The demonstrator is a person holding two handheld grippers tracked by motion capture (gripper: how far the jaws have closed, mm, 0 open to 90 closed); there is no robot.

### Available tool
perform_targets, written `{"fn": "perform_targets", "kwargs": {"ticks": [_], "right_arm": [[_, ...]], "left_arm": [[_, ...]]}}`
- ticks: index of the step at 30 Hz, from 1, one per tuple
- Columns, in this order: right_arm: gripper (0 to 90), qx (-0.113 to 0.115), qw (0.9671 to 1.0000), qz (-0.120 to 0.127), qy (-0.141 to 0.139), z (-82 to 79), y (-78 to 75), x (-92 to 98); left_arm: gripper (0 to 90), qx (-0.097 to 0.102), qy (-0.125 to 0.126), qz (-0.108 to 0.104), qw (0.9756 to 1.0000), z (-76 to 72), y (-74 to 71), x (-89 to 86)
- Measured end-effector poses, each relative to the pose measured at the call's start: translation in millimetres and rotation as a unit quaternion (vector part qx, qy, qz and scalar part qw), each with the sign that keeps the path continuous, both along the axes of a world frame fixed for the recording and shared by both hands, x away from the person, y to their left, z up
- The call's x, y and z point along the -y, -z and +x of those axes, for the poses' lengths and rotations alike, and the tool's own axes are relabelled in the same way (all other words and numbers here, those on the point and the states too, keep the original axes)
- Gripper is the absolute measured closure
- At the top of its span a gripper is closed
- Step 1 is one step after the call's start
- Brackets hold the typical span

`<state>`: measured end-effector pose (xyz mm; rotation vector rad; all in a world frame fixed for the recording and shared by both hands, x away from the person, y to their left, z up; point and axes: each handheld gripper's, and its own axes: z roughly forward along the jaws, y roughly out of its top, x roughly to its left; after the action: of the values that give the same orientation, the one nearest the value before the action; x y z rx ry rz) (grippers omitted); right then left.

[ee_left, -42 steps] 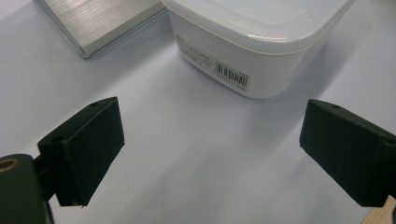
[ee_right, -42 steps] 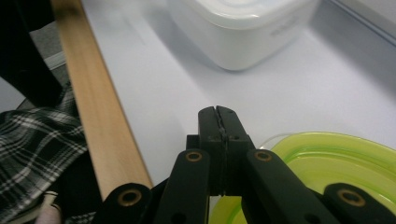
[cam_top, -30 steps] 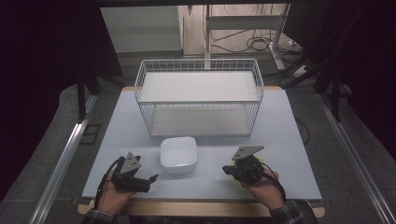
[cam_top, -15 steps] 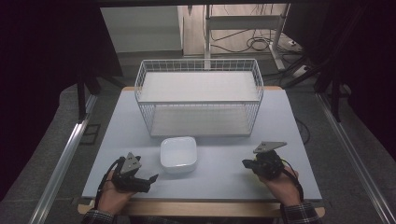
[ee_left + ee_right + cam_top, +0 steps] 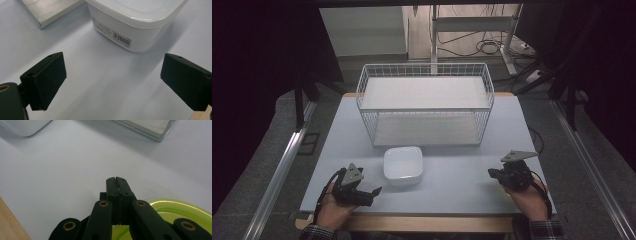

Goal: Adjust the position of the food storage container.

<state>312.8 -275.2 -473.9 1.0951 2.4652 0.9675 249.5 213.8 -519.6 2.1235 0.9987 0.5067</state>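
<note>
Your right claw (image 5: 493, 173) has slid rightward across the bench (image 5: 462, 185), away from the white container (image 5: 402, 165), jaws pressed together. Your left claw (image 5: 374, 192) rests spread beside it.

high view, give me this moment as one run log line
left hand-held gripper: open, empty, pointed at white container | right hand-held gripper: shut, over green lid | wire basket: behind container

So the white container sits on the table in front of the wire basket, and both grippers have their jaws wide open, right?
Not quite. The left gripper is open, but the right gripper has its jaws pressed shut, as the right gripper view shows. The white container does sit in front of the wire basket.
</note>
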Motion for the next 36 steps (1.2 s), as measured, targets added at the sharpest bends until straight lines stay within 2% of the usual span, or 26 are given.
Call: {"fn": "perform_targets", "kwargs": {"ticks": [1, 8, 9, 10, 11, 12, 13, 14, 15, 19, 22, 24, 25, 26, 29, 33, 36], "right_arm": [[89.7, 0.002, 1.0, -0.005, -0.001, -0.8, -0.4, -1.2], [84.0, 0.025, 0.9995, 0.01, -0.016, -6.6, -6.9, -14.1], [82.4, 0.03, 0.9992, 0.016, -0.02, -7.9, -7.9, -19.1], [82.4, 0.03, 0.9992, 0.016, -0.02, -7.9, -7.9, -19.1], [81.4, 0.036, 0.9987, 0.024, -0.026, -8.9, -8.3, -24.5], [81.4, 0.036, 0.9987, 0.024, -0.026, -8.9, -8.3, -24.5], [80.8, 0.04, 0.9983, 0.029, -0.029, -9.7, -8.9, -31.6], [80.8, 0.04, 0.9983, 0.029, -0.029, -9.7, -8.9, -31.6], [80.7, 0.042, 0.9982, 0.032, -0.031, -9.7, -9.1, -34.0], [80.9, 0.041, 0.9974, 0.04, -0.043, -8.5, -7.2, -47.7], [81.0, 0.035, 0.997, 0.042, -0.055, -6.3, -3.8, -57.8], [82.7, 0.026, 0.9962, 0.05, -0.067, -3.3, -1.6, -68.2], [84.1, 0.025, 0.9958, 0.054, -0.071, -2.2, -0.9, -72.0], [84.1, 0.025, 0.9958, 0.054, -0.071, -2.2, -0.9, -72.0], [89.2, 0.019, 0.9943, 0.062, -0.085, 2.1, 3.5, -84.7], [90.0, 0.018, 0.9934, 0.058, -0.098, 9.8, 12.1, -104.7], [90.0, 0.017, 0.9929, 0.059, -0.102, 12.7, 14.6, -111.4]], "left_arm": [[5.3, -0.001, -0.004, -0.001, 1.0, 0.1, 0.0, 0.9], [8.5, 0.001, -0.011, -0.013, 0.9999, 0.2, -2.3, 0.4], [13.1, 0.0, -0.013, -0.018, 0.9998, 0.4, -2.9, -0.7], [13.1, -0.002, -0.013, -0.023, 0.9996, 0.6, -3.7, -2.2], [19.2, -0.004, -0.016, -0.034, 0.9993, 1.3, -5.3, -4.9], [23.5, -0.004, -0.016, -0.034, 0.9993, 1.3, -5.3, -4.9], [30.4, -0.006, -0.015, -0.043, 0.9989, 2.1, -5.9, -6.3], [30.4, -0.007, -0.015, -0.046, 0.9988, 2.8, -6.2, -7.3], [34.3, -0.007, -0.015, -0.049, 0.9986, 4.1, -6.2, -8.0], [49.8, -0.016, -0.015, -0.039, 0.999, 11.1, -3.8, -6.9], [63.0, -0.024, -0.007, -0.04, 0.9989, 18.8, -2.9, -4.8], [75.8, -0.029, -0.003, -0.032, 0.9991, 28.0, -1.3, -1.4], [79.4, -0.029, -0.003, -0.032, 0.9991, 28.0, -1.3, -1.4], [79.4, -0.032, 0.0, -0.03, 0.9991, 31.5, -0.2, -0.4], [89.1, -0.046, -0.004, -0.033, 0.9984, 41.5, 2.9, 2.3], [89.0, -0.054, -0.012, -0.03, 0.998, 51.1, 6.6, 5.7], [88.6, -0.05, -0.008, -0.021, 0.9985, 58.0, 7.0, 9.1]]}}
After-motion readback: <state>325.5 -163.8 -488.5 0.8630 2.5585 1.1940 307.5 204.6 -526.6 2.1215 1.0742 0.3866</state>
